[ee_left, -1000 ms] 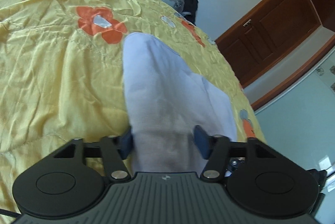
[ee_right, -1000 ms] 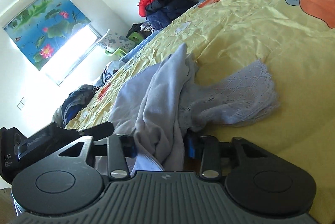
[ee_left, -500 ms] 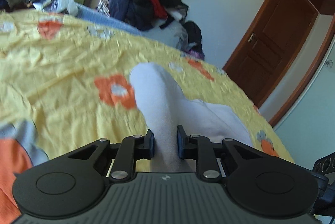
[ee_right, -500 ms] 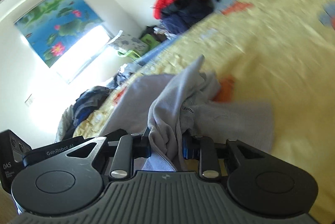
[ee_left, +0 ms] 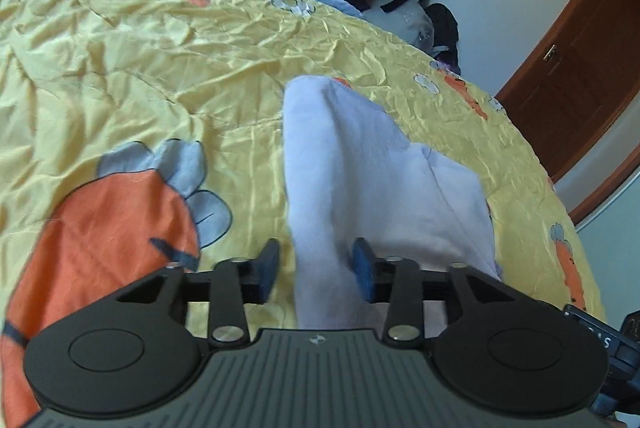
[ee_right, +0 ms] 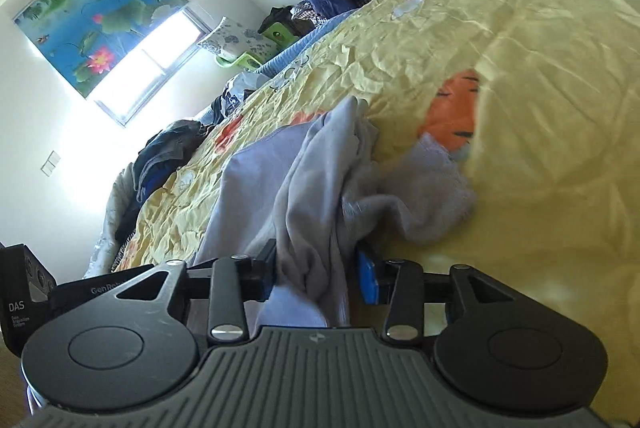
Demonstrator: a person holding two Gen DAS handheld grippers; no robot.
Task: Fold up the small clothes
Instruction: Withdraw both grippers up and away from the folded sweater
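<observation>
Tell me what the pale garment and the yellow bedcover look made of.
Garment: soft matte knit, probably cotton, draping in rounded folds; one blurred part looks fuzzier. Bedcover: thin smooth woven fabric with slight sheen and sharp fine creases, possibly polyester.

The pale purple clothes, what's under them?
Under the pale purple garment is the yellow bedspread with orange carrot pictures. In the right wrist view one carrot peeks out beside the cloth. Whatever lies beneath the bunched folds is covered.

left tongs [ee_left: 316, 270] reopened around pale garment [ee_left: 360, 164] (pads clear), right tongs [ee_right: 318, 268] loosened
</observation>
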